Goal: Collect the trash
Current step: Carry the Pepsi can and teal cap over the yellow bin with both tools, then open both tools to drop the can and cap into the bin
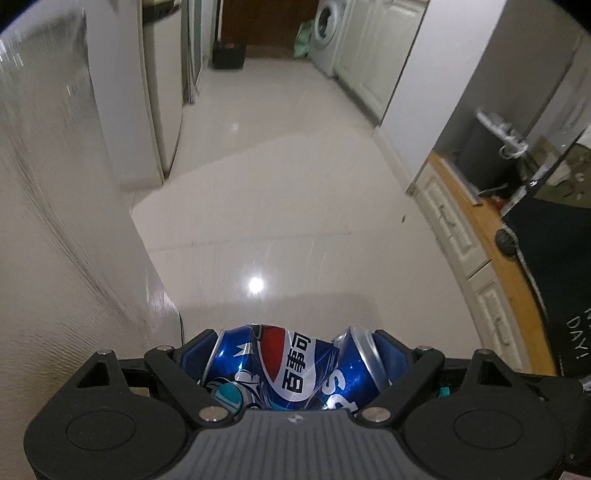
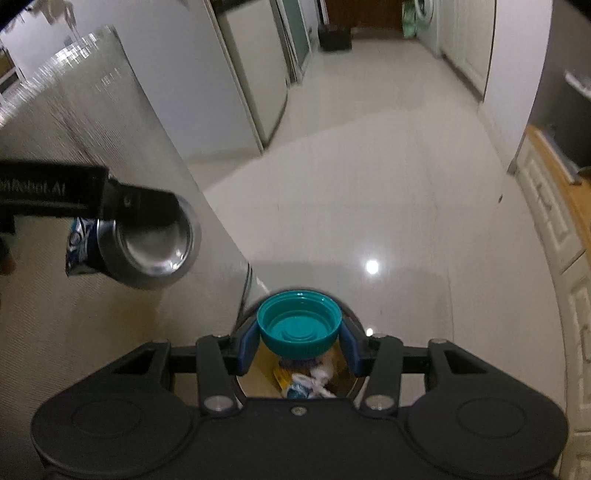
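Note:
A crushed blue Pepsi can (image 1: 291,369) lies crosswise between the blue pads of my left gripper (image 1: 295,354), which is shut on it end to end. In the right wrist view the same can (image 2: 155,251) shows its silver bottom at the left, held by the left gripper (image 2: 140,210). My right gripper (image 2: 300,336) is shut on a teal bottle cap (image 2: 299,325), open side facing the camera. Right below the cap is the round mouth of a bin (image 2: 258,384) with paper scraps and wrappers (image 2: 310,380) inside.
A white cabinet side (image 1: 66,221) rises close on the left. Glossy white floor (image 1: 277,206) runs ahead to a washing machine (image 1: 328,33) and a black crate (image 1: 229,55). On the right are white drawers (image 1: 454,236) under a wooden counter (image 1: 498,240) with dark items.

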The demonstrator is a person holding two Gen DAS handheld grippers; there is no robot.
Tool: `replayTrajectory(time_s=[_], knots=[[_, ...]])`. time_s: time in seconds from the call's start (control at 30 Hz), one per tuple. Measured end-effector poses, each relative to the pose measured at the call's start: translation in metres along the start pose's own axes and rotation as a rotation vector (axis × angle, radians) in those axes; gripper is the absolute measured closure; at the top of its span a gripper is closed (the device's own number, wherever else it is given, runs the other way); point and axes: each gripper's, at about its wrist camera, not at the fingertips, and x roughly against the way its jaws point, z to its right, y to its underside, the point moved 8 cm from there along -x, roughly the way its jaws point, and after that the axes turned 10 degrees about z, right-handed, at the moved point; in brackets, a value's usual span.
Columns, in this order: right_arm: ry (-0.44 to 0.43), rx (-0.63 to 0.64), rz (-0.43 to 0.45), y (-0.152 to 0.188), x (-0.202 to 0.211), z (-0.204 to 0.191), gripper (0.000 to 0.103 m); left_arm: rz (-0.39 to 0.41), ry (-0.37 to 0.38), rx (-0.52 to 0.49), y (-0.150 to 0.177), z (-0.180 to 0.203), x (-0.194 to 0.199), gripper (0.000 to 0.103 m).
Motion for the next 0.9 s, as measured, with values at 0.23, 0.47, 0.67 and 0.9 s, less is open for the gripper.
replayTrajectory(time_s=[0.23,0.47,0.67,0.9], knots=[[-0.003,0.003,-0.11,0.021,-0.058,0.004,0.055,-0.135,-0.023,0.067,0.037,-0.023,-0.062,0.014],[-0.037,0.032,-0.193,0.042,-0.092,-0.002,0.052,-0.207,-0.027,0.124,0.058,-0.037,-0.093,0.014],[-0.06,0.067,-0.25,0.057,-0.1,-0.001,0.042,-0.268,-0.007,0.132,0.076,-0.032,-0.117,0.014],[-0.049,0.097,-0.318,0.064,-0.103,0.004,0.041,-0.323,-0.004,0.147,0.094,-0.029,-0.133,0.01]])
